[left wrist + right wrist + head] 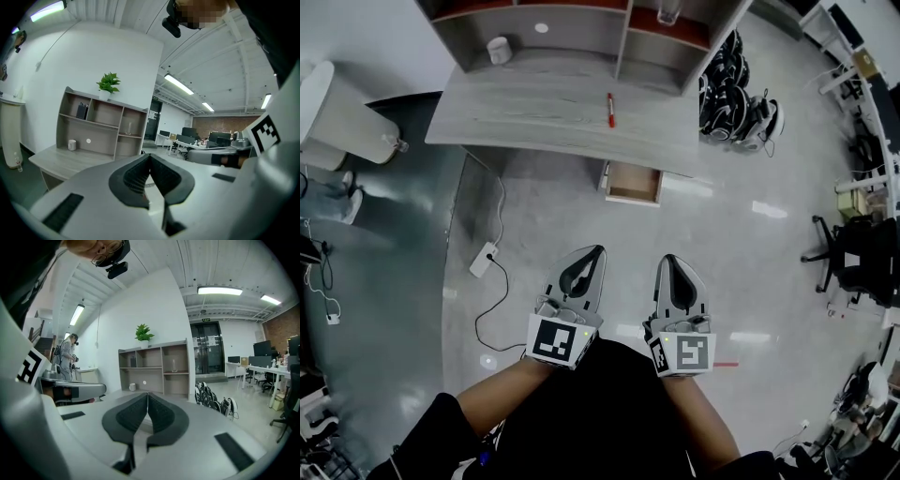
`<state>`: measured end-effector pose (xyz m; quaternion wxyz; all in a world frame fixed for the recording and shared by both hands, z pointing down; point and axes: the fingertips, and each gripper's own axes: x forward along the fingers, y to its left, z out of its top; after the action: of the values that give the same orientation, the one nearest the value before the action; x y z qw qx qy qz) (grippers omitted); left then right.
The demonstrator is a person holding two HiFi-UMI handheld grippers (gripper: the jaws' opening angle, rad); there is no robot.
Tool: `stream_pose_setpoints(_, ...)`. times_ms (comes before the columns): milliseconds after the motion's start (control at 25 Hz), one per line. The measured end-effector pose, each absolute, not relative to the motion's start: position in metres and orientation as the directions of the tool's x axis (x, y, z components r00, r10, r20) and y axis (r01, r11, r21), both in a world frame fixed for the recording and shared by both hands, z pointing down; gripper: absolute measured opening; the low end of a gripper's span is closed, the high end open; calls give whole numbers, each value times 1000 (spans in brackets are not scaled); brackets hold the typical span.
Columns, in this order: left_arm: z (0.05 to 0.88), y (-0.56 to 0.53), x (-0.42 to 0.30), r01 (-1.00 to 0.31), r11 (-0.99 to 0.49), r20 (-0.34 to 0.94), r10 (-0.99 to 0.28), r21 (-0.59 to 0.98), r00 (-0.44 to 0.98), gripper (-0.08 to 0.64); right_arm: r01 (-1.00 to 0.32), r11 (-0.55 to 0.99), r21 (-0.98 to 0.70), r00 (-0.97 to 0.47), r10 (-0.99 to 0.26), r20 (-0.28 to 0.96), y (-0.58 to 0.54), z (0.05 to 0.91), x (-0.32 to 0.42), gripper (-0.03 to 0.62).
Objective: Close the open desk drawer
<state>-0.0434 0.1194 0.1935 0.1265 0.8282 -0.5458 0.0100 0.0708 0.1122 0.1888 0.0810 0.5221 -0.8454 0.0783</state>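
A grey wooden desk [534, 112] stands ahead, with an open wooden drawer [633, 183] pulled out from under its front edge, right of centre. My left gripper [594, 251] and right gripper [669, 260] are side by side over the floor, well short of the drawer, both shut and holding nothing. In the left gripper view the left gripper [150, 155] has its jaws touching, and the desk [61, 161] lies far ahead at the left. The right gripper [147, 393] points at the shelf unit [154, 366]; its own body hides the drawer.
A red pen [610, 109] lies on the desk. A shelf unit [581, 28] sits on the desk's back, holding a white cup [498, 49]. A power strip [484, 259] and its cable lie on the floor at left. Helmets [736, 103] are piled at right, and an office chair [853, 258] stands farther right.
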Motion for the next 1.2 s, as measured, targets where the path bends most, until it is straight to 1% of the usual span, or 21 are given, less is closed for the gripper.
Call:
stream_pose_setpoints(160,194,92,-53,-895,-390,126,-898,215,422,14,-899,439,-19,-430,-869,244,88,194,56,18)
stream_pose_setpoints(480,211,60,-90,-897,-371,150,-899,239,411,14,-906,424,-10,-410,-869,275,57,206,40,18)
stream_pose_setpoints(600,218,53,-98,-902,-397,183,-886,170,425,14,-891,454,-22,-445,-860,252,54,201,30,17)
stream_pose_setpoints(720,221,49,-103,-904,-377,167,-896,202,411,14,-867,498,-5,-484,-840,244,56,200,22,18)
stream_pose_setpoints(960,229,49,-96,-899,-390,154,-894,202,422,14,-874,484,36,-457,-845,278,52,218,38,18)
stream_pose_setpoints(1080,233,45,-95,-898,-379,140,-899,223,414,14,-886,462,35,-432,-851,298,46,234,49,18)
stream_pose_setpoints(1200,242,41,-94,-901,-383,151,-897,205,416,14,-902,431,10,-406,-856,321,37,256,63,18)
